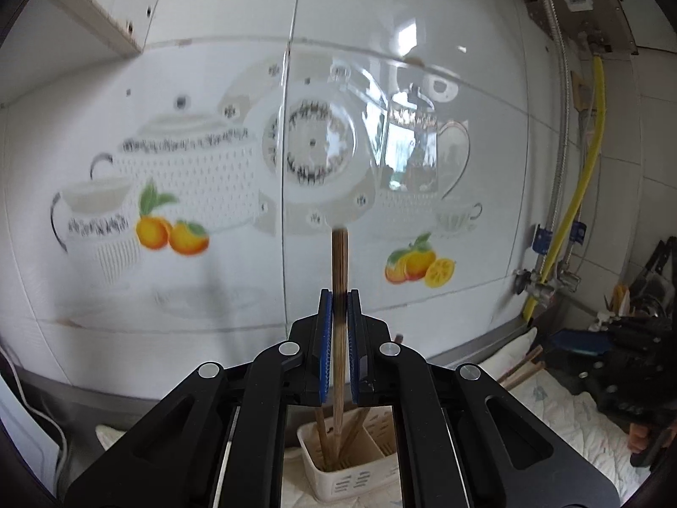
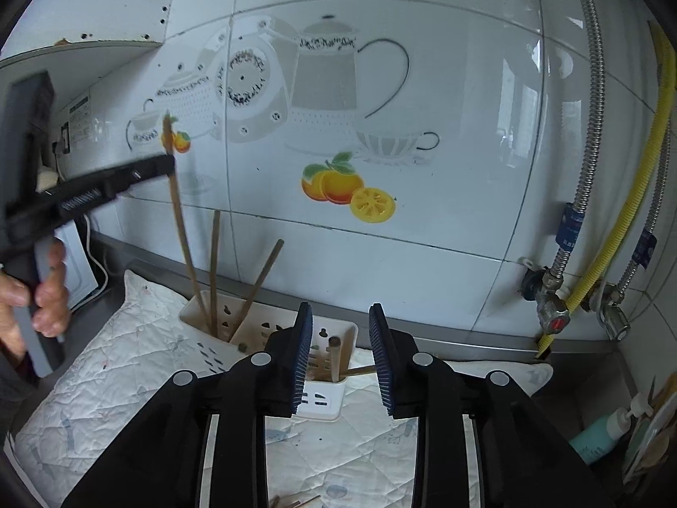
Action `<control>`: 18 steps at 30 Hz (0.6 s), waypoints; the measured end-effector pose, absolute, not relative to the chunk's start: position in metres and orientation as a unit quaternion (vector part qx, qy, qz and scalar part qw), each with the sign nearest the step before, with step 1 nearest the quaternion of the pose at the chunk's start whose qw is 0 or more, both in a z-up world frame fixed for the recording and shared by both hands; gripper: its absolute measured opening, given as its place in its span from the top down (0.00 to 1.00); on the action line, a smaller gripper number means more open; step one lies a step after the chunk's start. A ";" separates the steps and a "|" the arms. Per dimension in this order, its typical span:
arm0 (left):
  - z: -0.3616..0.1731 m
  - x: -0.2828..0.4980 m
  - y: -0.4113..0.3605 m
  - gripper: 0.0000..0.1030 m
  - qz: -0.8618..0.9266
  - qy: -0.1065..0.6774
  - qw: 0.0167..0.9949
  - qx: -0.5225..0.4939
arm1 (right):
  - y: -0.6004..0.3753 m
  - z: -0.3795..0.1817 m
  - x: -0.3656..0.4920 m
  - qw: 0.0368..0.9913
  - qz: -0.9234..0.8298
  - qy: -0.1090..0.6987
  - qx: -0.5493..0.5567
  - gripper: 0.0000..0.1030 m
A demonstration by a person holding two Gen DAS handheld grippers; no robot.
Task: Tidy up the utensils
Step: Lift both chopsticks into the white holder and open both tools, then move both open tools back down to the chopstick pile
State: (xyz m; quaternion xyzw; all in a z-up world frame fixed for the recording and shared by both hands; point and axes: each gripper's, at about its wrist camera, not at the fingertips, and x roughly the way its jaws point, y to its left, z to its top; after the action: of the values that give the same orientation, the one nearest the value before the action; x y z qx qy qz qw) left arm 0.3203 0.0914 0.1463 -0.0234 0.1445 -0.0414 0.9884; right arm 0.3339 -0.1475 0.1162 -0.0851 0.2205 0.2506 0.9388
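Note:
My left gripper (image 1: 339,296) is shut on a brown chopstick (image 1: 339,262) that stands upright, its lower end down in the white slotted utensil holder (image 1: 351,478). In the right wrist view the left gripper (image 2: 169,163) holds that chopstick (image 2: 180,211) above the holder's left compartment (image 2: 199,330), where two more chopsticks (image 2: 214,271) lean. My right gripper (image 2: 340,355) is open and empty, just in front of the holder's right compartment (image 2: 338,336), which holds a short chopstick (image 2: 335,357).
The holder stands on a white quilted cloth (image 2: 127,381) on the counter by the tiled wall (image 2: 423,169). Gas pipes and valves (image 2: 558,309) are at the right. A teal bottle (image 2: 601,436) is at the lower right. Loose chopsticks (image 2: 296,501) lie on the cloth near me.

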 end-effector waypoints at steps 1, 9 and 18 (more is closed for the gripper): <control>0.142 0.321 0.093 0.94 -0.046 0.151 0.987 -0.029 | -0.149 0.116 0.329 0.939 0.252 0.218 -0.085 0.68; 0.126 0.304 0.098 0.92 -0.050 0.172 0.983 -0.043 | -0.175 0.100 0.275 0.938 0.262 0.223 -0.052 0.66; 0.117 0.231 0.083 0.92 -0.069 0.186 0.980 -0.034 | -0.200 0.039 0.194 0.930 0.250 0.268 -0.035 0.66</control>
State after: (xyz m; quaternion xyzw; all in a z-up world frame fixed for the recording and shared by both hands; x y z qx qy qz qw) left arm 0.2311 0.0827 0.1174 -0.0342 0.1859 -0.0691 0.9795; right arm 0.1944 -0.1995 0.0387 -0.0350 0.2683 0.2502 0.9296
